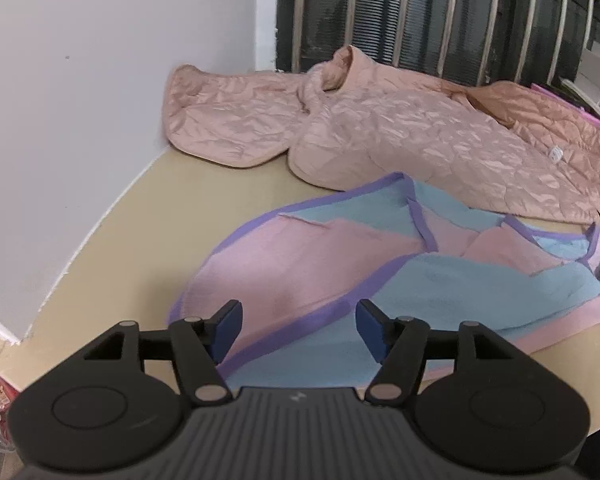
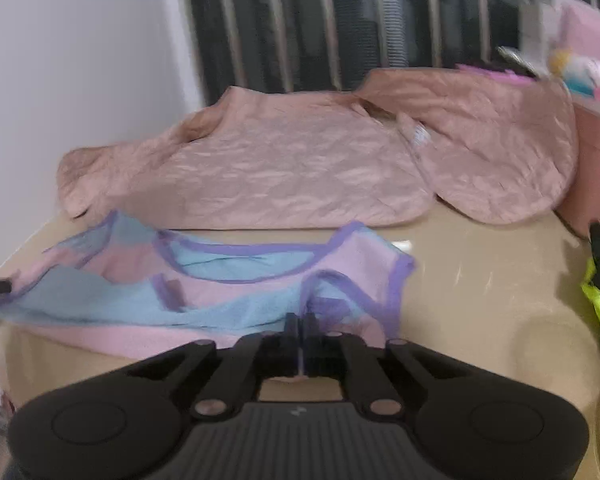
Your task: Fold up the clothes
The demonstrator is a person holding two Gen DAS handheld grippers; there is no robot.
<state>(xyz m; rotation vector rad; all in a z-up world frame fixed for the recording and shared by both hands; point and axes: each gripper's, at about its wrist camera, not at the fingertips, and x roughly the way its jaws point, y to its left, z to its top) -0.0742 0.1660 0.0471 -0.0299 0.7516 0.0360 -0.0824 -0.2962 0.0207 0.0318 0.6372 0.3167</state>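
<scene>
Where vest (image 1: pixel 340 264) lies, jacket (image 1: pixel 400 132) behind

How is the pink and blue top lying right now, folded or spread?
Partly folded and rumpled: the pink and blue top lies on the table with panels doubled over each other and purple trim crossing its middle.

Pink and light-blue patchwork top (image 1: pixel 340 276) with purple trim, centre frame. Salmon-pink quilted jacket (image 1: pixel 400 136), upper middle. Beige table (image 1: pixel 112 264), lower left. Pale grey wall (image 1: pixel 80 100), upper left.
</scene>
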